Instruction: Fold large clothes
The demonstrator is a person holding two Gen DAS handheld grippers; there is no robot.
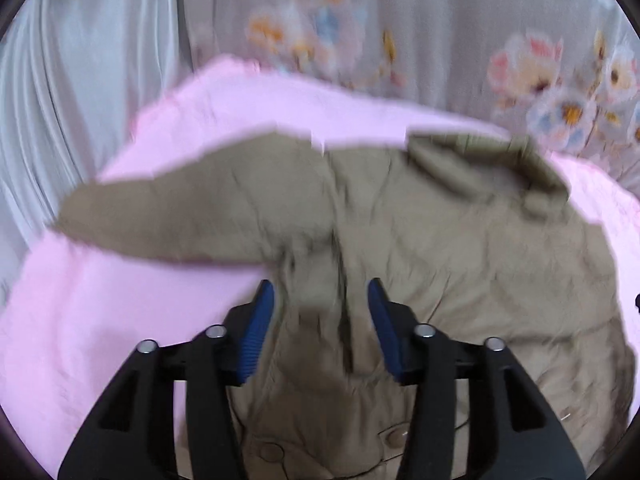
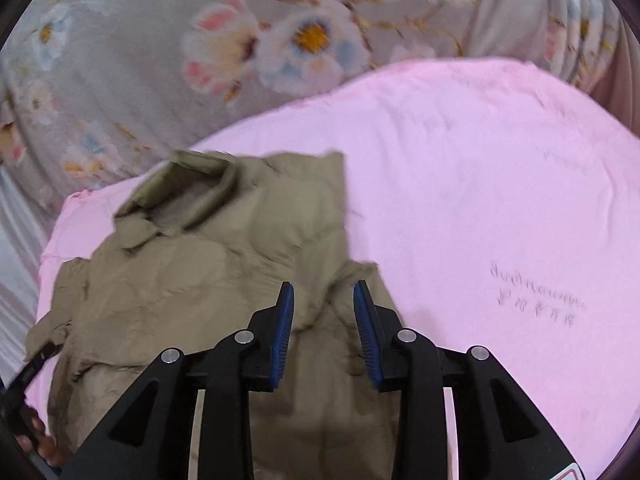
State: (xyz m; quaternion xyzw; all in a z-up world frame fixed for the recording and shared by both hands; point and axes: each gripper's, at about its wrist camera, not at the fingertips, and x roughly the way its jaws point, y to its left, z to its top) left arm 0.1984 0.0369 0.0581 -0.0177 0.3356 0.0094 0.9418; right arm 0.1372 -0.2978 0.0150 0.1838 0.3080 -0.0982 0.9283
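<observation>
A large khaki jacket (image 1: 440,240) lies crumpled on a pink sheet (image 1: 100,320). One sleeve (image 1: 180,220) stretches out to the left, and the collar (image 1: 500,160) is bunched at the far side. My left gripper (image 1: 321,292) is open and empty, with its jaws hovering over the jacket by the sleeve's root. In the right wrist view the jacket (image 2: 180,272) lies at left on the pink sheet (image 2: 480,200), collar (image 2: 188,184) at the far side. My right gripper (image 2: 323,296) is open and empty above the jacket's right edge.
A grey floral bedcover (image 1: 400,20) lies behind the pink sheet, also seen in the right wrist view (image 2: 160,40). Pale striped fabric (image 1: 80,80) hangs at the left. The other gripper and a hand (image 2: 28,420) show at the lower left.
</observation>
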